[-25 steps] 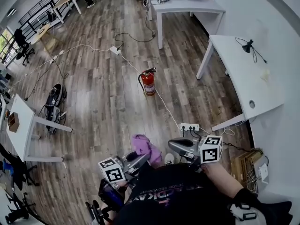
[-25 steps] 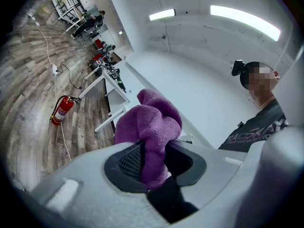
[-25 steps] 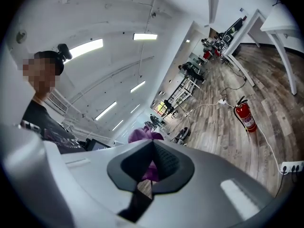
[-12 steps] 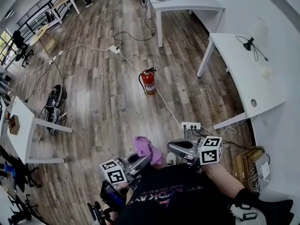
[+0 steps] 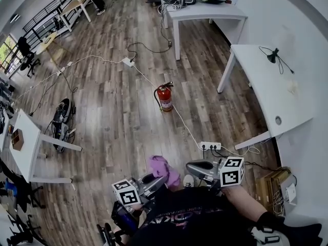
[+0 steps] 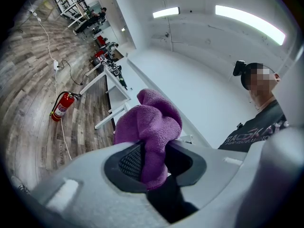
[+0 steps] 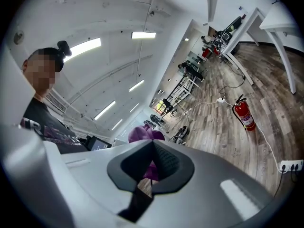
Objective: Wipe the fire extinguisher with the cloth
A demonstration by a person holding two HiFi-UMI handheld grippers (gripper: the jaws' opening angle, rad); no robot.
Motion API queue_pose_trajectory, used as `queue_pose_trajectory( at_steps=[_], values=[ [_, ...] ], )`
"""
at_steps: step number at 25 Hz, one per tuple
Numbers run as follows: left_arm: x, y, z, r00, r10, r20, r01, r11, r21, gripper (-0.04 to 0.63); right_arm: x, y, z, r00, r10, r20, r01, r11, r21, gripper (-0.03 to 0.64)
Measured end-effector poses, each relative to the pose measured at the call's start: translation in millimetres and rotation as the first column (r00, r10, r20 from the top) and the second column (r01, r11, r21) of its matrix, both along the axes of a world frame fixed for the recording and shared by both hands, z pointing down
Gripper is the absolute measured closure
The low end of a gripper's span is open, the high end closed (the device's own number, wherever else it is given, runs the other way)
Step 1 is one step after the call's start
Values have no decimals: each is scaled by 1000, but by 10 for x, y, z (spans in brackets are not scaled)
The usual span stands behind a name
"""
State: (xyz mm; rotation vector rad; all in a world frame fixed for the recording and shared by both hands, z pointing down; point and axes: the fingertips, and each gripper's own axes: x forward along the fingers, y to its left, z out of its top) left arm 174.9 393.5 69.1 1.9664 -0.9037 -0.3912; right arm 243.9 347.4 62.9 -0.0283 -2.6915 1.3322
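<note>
Left gripper view: left tongs [image 6: 153, 163] tight on purple cloth [image 6: 149, 122]; right tongs [image 7: 153, 167] together.

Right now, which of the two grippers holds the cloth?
The left gripper: its jaws clamp the purple cloth, which bunches up beyond them. The right gripper has its jaws shut together with nothing between.

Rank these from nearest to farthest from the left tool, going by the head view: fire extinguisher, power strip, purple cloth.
1. Purple cloth, clamped in the left tool itself.
2. Power strip, on the floor to the right.
3. Fire extinguisher, upright on the floor farther ahead.
</note>
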Motion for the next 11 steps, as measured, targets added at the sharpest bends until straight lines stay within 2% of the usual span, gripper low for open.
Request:
queue_pose_trajectory(
  at_steps=[11],
  values=[
    [72,-118,-24,1000,7,-12,-7,1000,2,492,126,-79,45,1000,16,-3,-16,1000,-8,615]
  ],
)
